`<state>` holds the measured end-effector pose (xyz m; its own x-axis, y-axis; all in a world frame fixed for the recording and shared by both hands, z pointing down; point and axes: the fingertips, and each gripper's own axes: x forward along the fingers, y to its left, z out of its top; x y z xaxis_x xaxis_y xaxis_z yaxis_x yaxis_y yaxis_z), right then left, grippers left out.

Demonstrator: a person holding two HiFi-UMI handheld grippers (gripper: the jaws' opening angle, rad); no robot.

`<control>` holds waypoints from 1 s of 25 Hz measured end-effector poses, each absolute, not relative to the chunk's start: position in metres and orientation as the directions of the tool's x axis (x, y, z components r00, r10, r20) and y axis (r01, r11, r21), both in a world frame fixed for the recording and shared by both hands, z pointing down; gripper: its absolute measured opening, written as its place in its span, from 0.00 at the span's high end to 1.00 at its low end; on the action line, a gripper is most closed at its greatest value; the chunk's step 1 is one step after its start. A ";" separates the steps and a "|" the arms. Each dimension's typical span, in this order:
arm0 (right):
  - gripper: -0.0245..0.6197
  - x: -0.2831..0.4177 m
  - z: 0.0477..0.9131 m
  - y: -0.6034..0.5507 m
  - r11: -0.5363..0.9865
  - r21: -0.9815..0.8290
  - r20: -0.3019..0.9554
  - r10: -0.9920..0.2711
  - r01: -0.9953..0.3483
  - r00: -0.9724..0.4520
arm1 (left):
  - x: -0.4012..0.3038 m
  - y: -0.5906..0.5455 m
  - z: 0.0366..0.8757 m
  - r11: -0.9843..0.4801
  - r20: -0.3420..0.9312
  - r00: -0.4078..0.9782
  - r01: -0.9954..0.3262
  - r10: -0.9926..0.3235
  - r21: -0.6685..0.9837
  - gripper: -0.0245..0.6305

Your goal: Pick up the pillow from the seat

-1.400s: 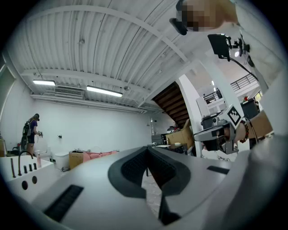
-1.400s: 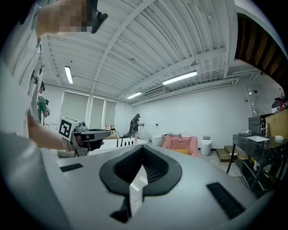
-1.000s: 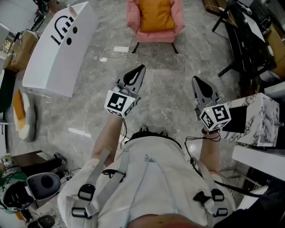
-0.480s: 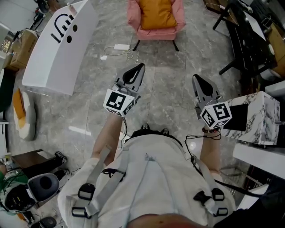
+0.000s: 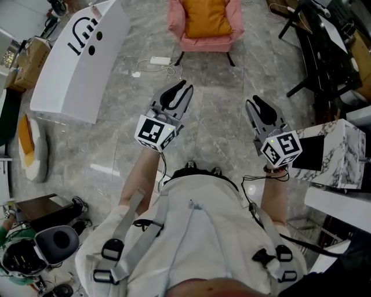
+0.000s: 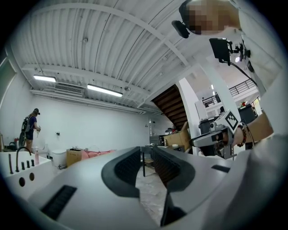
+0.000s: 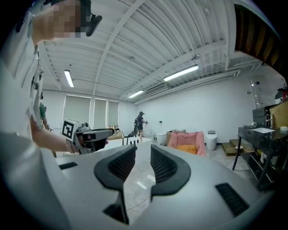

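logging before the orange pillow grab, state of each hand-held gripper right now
Left hand-held gripper: slightly open, jaws just been opening, nothing between them.
Right hand-held gripper: slightly open, jaws just been opening, nothing between them.

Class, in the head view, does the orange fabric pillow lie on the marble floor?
No, the orange fabric pillow rests on the pink upholstered armchair.

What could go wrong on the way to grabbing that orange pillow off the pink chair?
The power strip and its cable lie on the floor near the chair: a trip hazard. The pillow sits snug between the armrests, so a grab may catch the upholstery too.
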<state>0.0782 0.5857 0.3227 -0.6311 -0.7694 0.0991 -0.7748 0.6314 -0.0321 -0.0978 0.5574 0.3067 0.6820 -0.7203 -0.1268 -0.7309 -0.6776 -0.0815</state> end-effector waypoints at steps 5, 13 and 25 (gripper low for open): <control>0.72 0.074 0.326 0.587 0.635 -0.021 0.109 -0.766 -0.772 -0.633 | -0.100 0.559 0.307 -0.689 -0.124 0.693 -0.720 -0.711 -0.074 0.78; 0.61 0.064 0.324 0.587 0.652 0.006 0.112 -0.754 -0.758 -0.648 | -0.104 0.560 0.302 -0.698 -0.137 0.699 -0.713 -0.702 -0.065 0.70; 0.51 0.040 0.327 0.586 0.659 0.003 0.128 -0.746 -0.752 -0.654 | -0.116 0.568 0.299 -0.759 -0.135 0.756 -0.650 -0.640 -0.038 0.52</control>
